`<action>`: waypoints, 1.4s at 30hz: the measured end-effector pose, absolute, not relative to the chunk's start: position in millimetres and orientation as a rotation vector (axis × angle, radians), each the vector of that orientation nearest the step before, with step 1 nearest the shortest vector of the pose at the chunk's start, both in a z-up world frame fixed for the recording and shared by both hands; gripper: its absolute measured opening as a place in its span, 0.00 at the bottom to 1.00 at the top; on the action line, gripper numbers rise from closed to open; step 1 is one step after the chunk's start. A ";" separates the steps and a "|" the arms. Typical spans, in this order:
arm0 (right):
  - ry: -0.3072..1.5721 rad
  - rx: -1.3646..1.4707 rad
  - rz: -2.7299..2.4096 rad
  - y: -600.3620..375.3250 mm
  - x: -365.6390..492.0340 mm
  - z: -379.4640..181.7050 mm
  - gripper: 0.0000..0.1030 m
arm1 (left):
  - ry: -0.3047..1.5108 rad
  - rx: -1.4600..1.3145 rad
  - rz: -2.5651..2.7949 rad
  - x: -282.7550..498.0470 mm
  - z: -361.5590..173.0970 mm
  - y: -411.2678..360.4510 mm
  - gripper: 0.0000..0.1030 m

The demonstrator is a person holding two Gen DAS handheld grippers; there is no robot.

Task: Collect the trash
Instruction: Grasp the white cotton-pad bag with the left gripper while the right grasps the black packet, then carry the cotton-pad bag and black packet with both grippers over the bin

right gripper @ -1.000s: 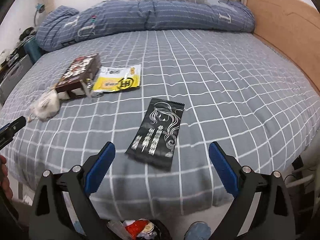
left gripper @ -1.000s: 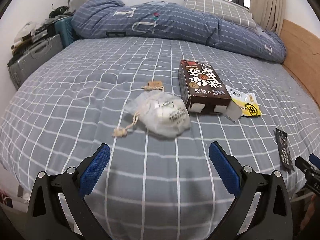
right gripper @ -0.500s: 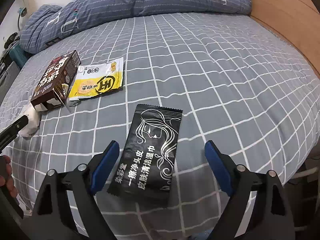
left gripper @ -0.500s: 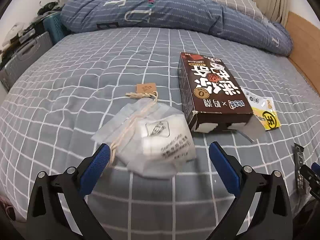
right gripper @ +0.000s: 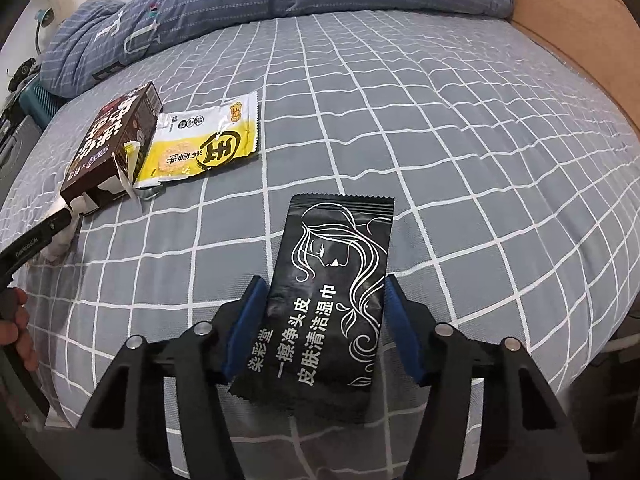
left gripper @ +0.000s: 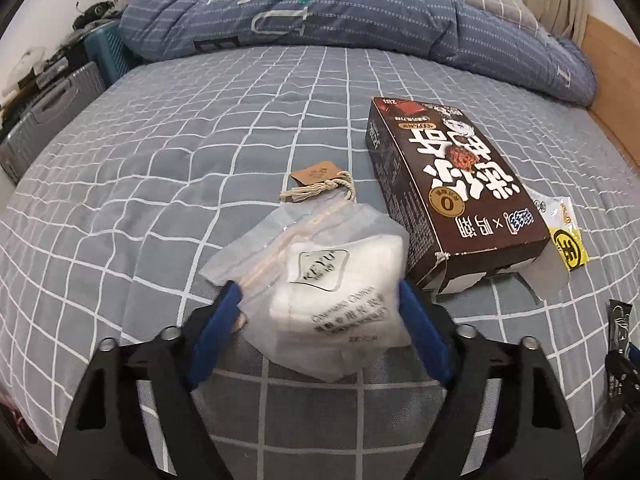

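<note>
A grey checked bed held four pieces of trash. The left gripper had its blue fingers against both sides of a clear pouch of white pads, near the bed's front edge; they seemed clamped on it. The pouch looked light, soft and crinkly, likely to squash and slide, so a hold across its padded middle seemed best, clear of its loose cord. Just beside it lay a brown box, stiff card with an open end, and past that a yellow wrapper. The right gripper pressed its fingers against the long edges of a black sachet, apparently clamped on it. That sachet looked flat, thin and slick, so it could buckle or slip; holding its lower half seemed safest.
</note>
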State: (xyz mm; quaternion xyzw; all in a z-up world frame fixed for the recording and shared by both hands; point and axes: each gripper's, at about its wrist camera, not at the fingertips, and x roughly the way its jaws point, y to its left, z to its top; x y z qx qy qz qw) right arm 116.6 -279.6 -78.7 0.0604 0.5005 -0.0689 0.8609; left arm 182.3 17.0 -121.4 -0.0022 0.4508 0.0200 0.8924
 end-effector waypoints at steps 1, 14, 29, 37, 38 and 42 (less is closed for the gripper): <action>1.051 0.119 -0.147 -278.7 116.8 -79.2 0.50 | 0.932 -0.008 0.029 182.2 -121.1 17.1 0.64; 1.022 0.052 -0.154 -271.5 117.4 -73.1 0.29 | 0.904 -0.059 -0.013 176.6 -107.2 21.4 0.55; 0.964 0.060 -0.107 -263.2 106.8 -40.5 0.29 | 0.834 -0.071 -0.030 146.8 -64.8 16.0 0.55; 0.927 0.043 -0.075 -256.5 96.3 -25.2 0.29 | 0.808 -0.082 -0.056 118.1 -49.1 11.7 0.55; 0.920 0.039 -0.070 -255.2 94.6 -22.6 0.29 | 0.804 -0.079 -0.055 114.4 -48.1 10.5 0.55; 0.899 0.023 -0.050 -250.7 89.0 -16.6 0.29 | 0.799 -0.091 -0.056 98.9 -44.8 11.3 0.55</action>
